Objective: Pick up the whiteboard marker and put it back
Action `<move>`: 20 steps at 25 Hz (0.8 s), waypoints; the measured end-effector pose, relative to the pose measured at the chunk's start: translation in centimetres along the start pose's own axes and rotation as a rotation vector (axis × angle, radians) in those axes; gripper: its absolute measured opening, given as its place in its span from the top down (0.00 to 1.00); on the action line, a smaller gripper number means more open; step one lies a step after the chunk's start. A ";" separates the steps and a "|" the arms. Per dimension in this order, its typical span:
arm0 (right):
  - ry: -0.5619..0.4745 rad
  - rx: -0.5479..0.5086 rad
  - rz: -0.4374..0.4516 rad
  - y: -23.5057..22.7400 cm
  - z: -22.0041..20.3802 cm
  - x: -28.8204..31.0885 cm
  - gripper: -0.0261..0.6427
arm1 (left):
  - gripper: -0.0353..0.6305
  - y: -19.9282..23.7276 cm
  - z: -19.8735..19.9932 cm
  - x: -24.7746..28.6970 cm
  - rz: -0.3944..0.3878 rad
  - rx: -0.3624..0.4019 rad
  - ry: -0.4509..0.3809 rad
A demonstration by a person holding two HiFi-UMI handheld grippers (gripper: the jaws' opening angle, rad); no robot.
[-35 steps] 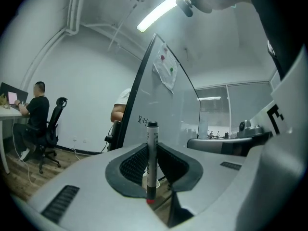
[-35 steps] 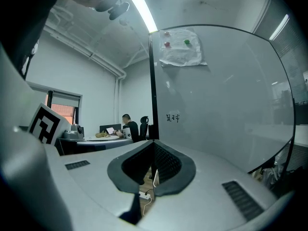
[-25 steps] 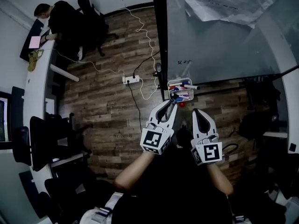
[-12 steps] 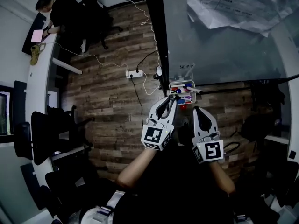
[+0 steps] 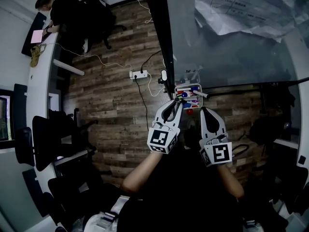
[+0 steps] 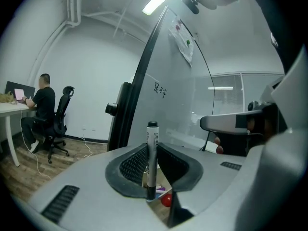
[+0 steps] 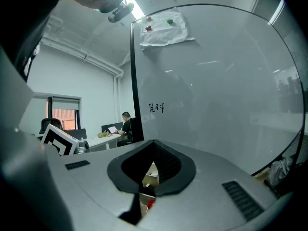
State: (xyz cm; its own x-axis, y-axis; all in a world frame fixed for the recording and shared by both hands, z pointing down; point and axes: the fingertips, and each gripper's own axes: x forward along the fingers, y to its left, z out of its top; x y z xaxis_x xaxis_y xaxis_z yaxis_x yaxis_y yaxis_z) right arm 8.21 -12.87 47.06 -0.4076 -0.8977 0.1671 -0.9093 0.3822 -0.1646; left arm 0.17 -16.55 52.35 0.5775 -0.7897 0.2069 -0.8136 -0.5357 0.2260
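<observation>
A tall whiteboard [image 5: 231,52], smooth and glossy in a black frame, stands at the far right above a wood-plank floor [image 5: 111,110]. The left gripper [image 5: 174,105], grey plastic with ribbed black rubber pads, is clenched on the whiteboard marker [image 6: 152,158]. It holds the marker upright just on the near side of a small pale tray [image 5: 188,85] of coloured markers by the board's lower edge. The right gripper [image 5: 205,111], beside it on the right, is closed on nothing. The marker is a slim, rigid white plastic cylinder with a black cap. It looks light and slick, so a pinch on the barrel below the cap seems the surest hold.
</observation>
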 end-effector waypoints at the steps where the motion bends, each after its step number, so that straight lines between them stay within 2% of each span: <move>1: 0.001 0.001 0.001 0.0 0.0 0.1 0.94 | 0.84 0.1 -0.2 0.0 0.001 -0.002 0.003; 20: 0.031 -0.010 0.004 0.1 -0.4 0.4 0.94 | 0.84 0.7 -2.2 0.1 0.021 -0.006 0.030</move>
State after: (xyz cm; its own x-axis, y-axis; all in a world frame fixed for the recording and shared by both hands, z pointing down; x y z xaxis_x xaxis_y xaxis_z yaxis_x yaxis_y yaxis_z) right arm 7.90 -13.14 47.46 -0.4138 -0.8890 0.1961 -0.9082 0.3883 -0.1562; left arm -0.22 -16.35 54.59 0.5623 -0.7914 0.2399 -0.8250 -0.5174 0.2271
